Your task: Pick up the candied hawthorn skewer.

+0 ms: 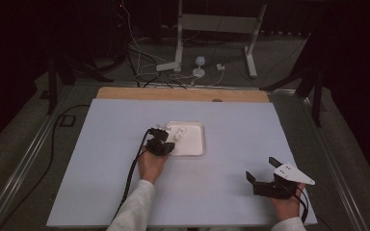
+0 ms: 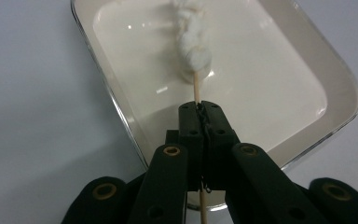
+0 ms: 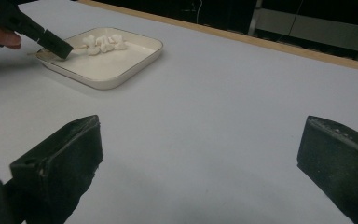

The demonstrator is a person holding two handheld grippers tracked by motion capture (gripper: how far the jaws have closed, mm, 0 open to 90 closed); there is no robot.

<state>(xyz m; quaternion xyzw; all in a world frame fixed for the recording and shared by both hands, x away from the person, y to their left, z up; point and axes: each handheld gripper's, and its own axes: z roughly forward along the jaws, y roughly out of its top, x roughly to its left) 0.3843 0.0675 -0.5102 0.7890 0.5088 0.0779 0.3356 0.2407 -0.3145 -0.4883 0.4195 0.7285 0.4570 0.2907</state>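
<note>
A thin wooden skewer (image 2: 196,88) carries several white marshmallows (image 2: 193,51) and lies low over a white square tray (image 2: 340,88). My left gripper (image 2: 200,106) is shut on the bare end of the skewer, jaws pressed together around the stick. From above, the left gripper (image 1: 167,138) sits at the tray's (image 1: 198,147) left edge, with the marshmallows (image 1: 179,132) inside the tray. My right gripper (image 1: 261,168) rests near the table's front right, jaws spread wide with nothing between them. The right gripper view (image 3: 200,140) looks across to the tray (image 3: 121,70) and marshmallows (image 3: 103,43).
A pale blue mat (image 1: 125,192) covers the table, with a wooden strip (image 1: 183,94) along its far edge. Beyond it stand white frame legs (image 1: 178,43) and loose cables (image 1: 144,72). A black cable (image 1: 132,178) trails from the left gripper toward the front edge.
</note>
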